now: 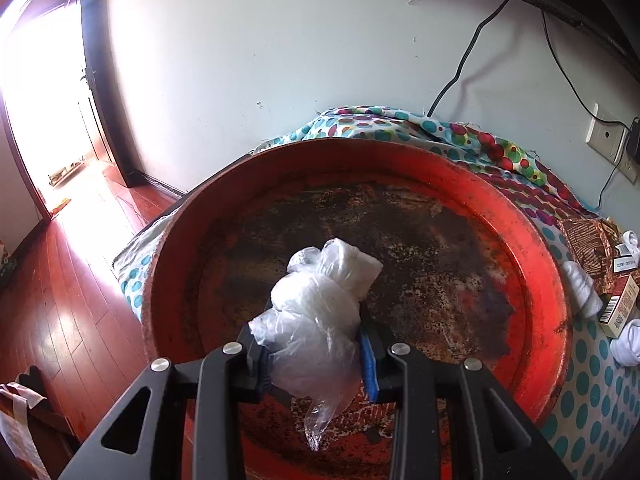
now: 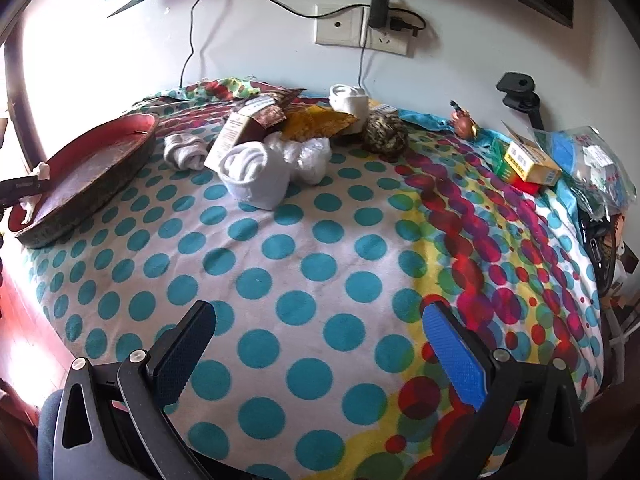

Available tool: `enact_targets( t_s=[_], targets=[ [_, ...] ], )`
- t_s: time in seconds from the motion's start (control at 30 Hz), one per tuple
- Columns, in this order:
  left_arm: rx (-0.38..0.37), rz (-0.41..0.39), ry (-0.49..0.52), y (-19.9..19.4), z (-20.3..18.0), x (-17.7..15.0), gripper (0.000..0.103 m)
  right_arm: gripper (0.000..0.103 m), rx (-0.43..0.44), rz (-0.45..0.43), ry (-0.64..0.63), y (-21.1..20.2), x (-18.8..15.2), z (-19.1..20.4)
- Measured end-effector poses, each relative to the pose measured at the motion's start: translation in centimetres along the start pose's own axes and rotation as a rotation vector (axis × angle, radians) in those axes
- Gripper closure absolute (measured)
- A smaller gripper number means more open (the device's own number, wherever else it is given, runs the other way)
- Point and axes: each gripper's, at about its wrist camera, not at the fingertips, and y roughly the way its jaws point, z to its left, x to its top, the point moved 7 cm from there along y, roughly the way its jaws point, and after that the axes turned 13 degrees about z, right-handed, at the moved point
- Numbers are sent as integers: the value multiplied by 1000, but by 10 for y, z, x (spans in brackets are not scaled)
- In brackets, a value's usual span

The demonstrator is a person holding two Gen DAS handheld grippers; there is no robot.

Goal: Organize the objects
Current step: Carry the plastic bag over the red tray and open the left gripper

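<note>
My left gripper (image 1: 316, 344) is shut on a crumpled clear plastic bag (image 1: 320, 308) and holds it over the inside of a big round red tray (image 1: 532, 264) with a rusty worn bottom. In the right wrist view the same tray (image 2: 100, 172) sits at the left edge of the dotted cloth (image 2: 304, 264), with the left gripper's tip at its near rim. My right gripper (image 2: 316, 324) is open and empty above the cloth. A pile lies at the back: white socks (image 2: 256, 176), another plastic bag (image 2: 308, 156), a small box (image 2: 232, 132), a yarn ball (image 2: 386, 134).
Yellow and green boxes (image 2: 528, 164) and a bag of packets (image 2: 588, 164) lie at the right. A small figurine (image 2: 464, 124) stands near the wall. A wall socket with a charger (image 2: 360, 26) and cables hang behind. A wooden floor (image 1: 76, 280) lies left of the table.
</note>
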Motion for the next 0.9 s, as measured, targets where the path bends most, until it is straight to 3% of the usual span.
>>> enact_targets(
  t_s=[0.4, 0.47, 0.5, 0.53, 0.6, 0.77, 0.9],
  targets=[
    [-33, 25, -7, 12, -9, 3, 69, 0, -13, 20, -57, 12, 9, 22],
    [-59, 66, 5, 21, -13, 1, 64, 0, -14, 19, -61, 14, 15, 25],
    [-55, 83, 13, 25, -15, 0, 53, 0, -9, 16, -64, 15, 20, 27],
    [-51, 76, 21, 24, -16, -1, 32, 0, -3, 7, -72, 16, 26, 29],
    [-78, 42, 20, 15, -15, -3, 9, 0, -1, -10, -94, 19, 39, 34],
    [-140, -30, 17, -18, -13, -13, 8, 0, 10, -24, -114, 31, 67, 42],
    [-142, -29, 17, -24, -14, -27, 7, 3, 46, 10, -112, 47, 80, 47]
  ],
)
